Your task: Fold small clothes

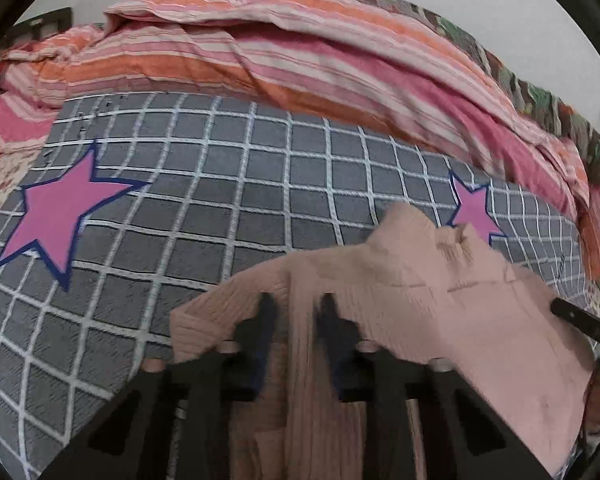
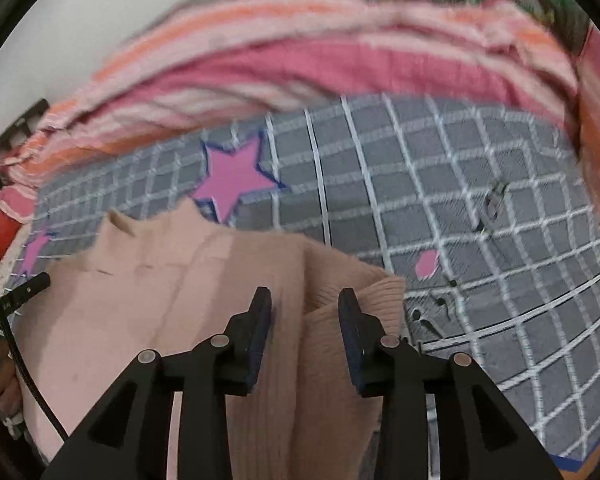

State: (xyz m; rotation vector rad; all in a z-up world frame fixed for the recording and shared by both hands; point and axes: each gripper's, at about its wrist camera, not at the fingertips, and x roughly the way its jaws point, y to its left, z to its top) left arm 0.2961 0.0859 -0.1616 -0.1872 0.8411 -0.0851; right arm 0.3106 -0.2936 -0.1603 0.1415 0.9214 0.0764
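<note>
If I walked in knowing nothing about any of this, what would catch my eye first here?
Probably the pale pink knitted sweater, lying on a grey checked bedsheet printed with big pink stars. Two black grippers, the left gripper and the right gripper, each have a ribbed part of it between their fingers. Behind, a rumpled pink-and-orange striped quilt is heaped along the wall.

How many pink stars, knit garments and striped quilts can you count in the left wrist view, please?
Pink stars: 2
Knit garment: 1
Striped quilt: 1
Total: 4
</note>
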